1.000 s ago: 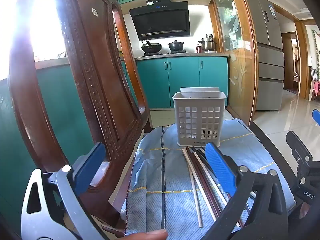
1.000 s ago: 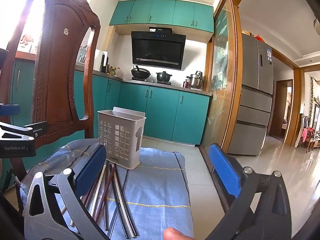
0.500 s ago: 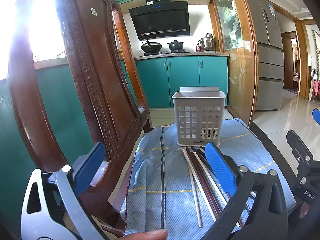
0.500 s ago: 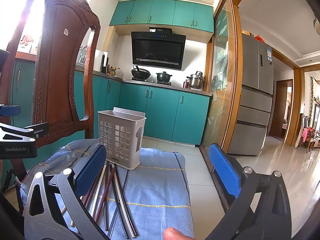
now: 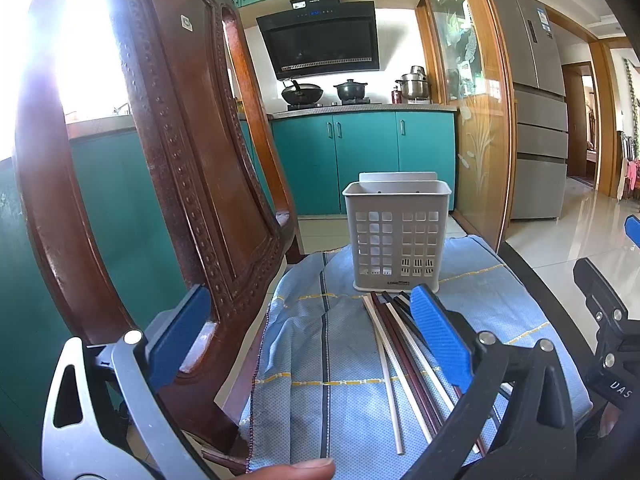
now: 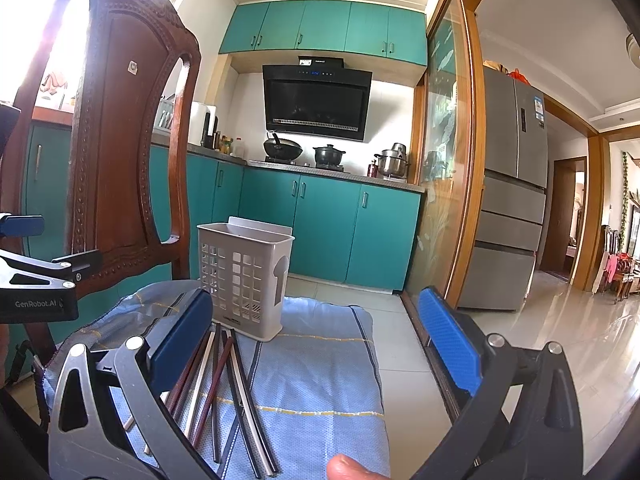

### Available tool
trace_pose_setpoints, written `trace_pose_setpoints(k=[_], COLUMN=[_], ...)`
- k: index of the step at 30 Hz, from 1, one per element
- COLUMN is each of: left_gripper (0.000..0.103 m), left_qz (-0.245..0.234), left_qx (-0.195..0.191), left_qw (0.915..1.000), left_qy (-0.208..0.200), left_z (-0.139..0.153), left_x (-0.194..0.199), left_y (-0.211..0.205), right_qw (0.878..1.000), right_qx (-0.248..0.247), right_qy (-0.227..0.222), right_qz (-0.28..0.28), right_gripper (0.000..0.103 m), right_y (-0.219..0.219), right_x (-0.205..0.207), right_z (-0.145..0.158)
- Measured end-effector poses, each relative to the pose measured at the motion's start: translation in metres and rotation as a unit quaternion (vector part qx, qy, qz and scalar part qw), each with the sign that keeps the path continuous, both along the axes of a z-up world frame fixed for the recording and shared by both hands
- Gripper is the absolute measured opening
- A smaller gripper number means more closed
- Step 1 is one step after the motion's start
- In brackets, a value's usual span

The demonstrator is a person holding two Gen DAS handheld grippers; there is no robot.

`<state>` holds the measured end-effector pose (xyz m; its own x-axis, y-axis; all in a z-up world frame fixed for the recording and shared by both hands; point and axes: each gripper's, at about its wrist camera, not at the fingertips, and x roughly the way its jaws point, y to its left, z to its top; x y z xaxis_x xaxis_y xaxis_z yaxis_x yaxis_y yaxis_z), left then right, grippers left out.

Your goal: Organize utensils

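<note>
Honestly not much going on between the earlier frames and this one. Both grippers sit where they were a second ago, and nothing on the cloth has shifted.

The left gripper (image 5: 308, 340) has its jaws spread wide with nothing between them, hanging over the near-left part of the blue cloth (image 5: 316, 360). Its left blue pad is up against the carved wooden chair back (image 5: 192, 184) in the view; I can't tell if it actually touches. The right gripper (image 6: 316, 344) is the same deal: jaws wide apart, empty, hovering above the near edge of the cloth.

The chopsticks (image 5: 400, 356) lie loose in a fanned bundle on the cloth, a mix of pale, dark red-brown and black ones, their far tips right at the foot of the grey perforated utensil holder (image 5: 396, 236). The holder stands upright at the far end of the cloth, and no sticks poke out of its top.

From the right wrist the chopsticks show just right of the left pad, running toward the holder. A fingertip (image 6: 352, 468) peeks in at the bottom edge. Teal kitchen cabinets (image 6: 320, 216) are well behind everything.
</note>
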<state>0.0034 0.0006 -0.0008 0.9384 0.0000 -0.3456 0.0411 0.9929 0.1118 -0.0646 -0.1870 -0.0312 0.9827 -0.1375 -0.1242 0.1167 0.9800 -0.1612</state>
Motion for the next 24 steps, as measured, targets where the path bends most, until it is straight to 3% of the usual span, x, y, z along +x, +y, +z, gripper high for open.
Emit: trace_pose_setpoints(k=[24], left_gripper=[0.099], left_qz=[0.003], left_qx=[0.003], left_qw=[1.0000], left_qy=[0.003], left_z=[-0.0053], left_x=[0.0009], left_y=[-0.0015], right_qw=[1.000], right_qx=[-0.005], right_qy=[-0.006], right_qz=[-0.001], right_gripper=[0.101], right_y=[0.0030], right_x=[-0.0007], right_z=[-0.0009])
